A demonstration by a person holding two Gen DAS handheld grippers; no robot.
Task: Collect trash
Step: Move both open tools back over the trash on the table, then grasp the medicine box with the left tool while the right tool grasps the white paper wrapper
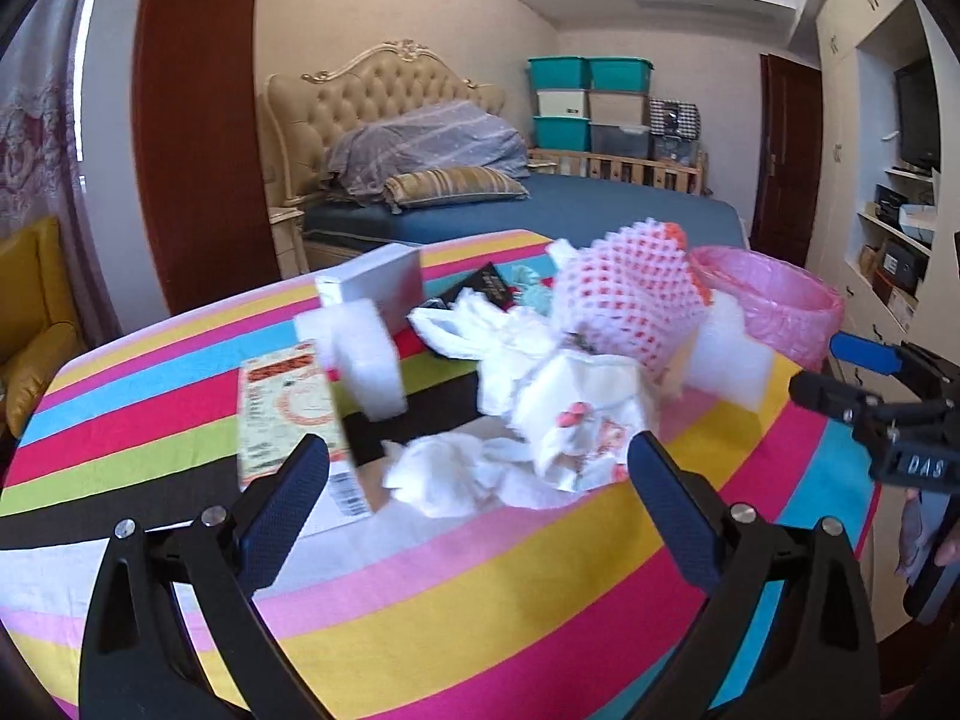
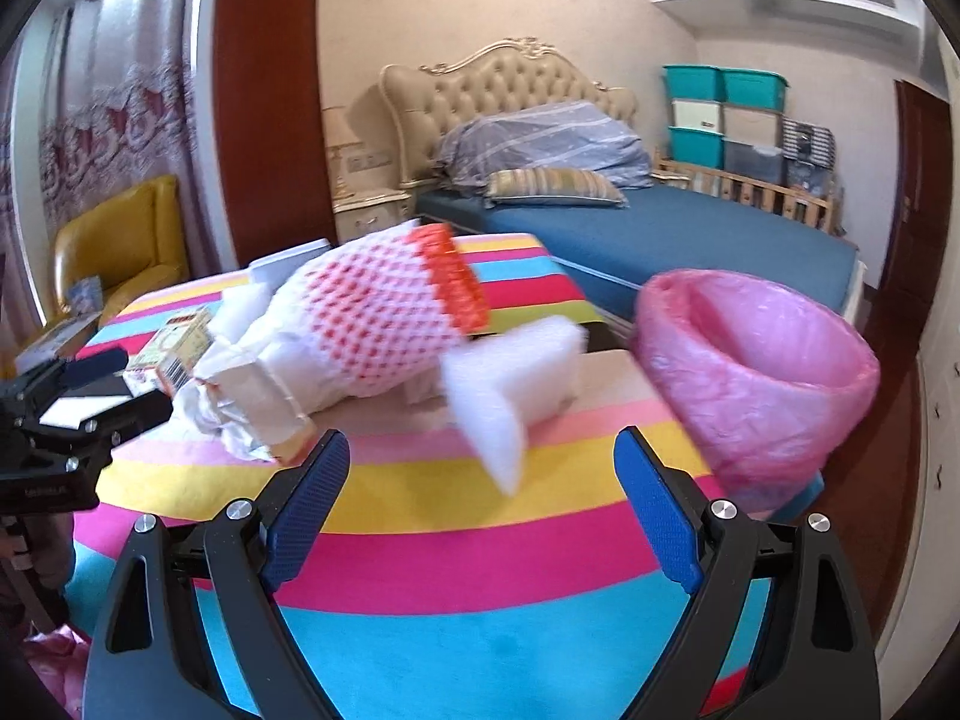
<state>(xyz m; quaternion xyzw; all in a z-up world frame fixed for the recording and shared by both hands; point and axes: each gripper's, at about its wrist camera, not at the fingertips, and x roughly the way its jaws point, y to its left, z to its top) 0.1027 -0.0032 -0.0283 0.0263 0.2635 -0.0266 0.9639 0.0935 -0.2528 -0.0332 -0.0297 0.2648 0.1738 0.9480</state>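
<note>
Both claws gape wide, holding nothing. The trash pile (image 1: 540,396) lies on the striped table (image 1: 456,588), just ahead of the left claw (image 1: 480,480). From the pile, the right claw (image 2: 480,474) sits rightward, with foam (image 2: 510,384) directly before it and the pink bin (image 2: 762,378) farther right.

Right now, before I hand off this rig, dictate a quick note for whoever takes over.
Left tongs: open, empty, facing the crumpled tissues.
Right tongs: open, empty, facing the white foam piece.
Trash sits piled on the striped table: pink foam net, tissues, foam blocks, a small printed carton.
Pink-lined bin stands at the table's right edge; nothing is visible inside it.
Left: every piece.
</note>
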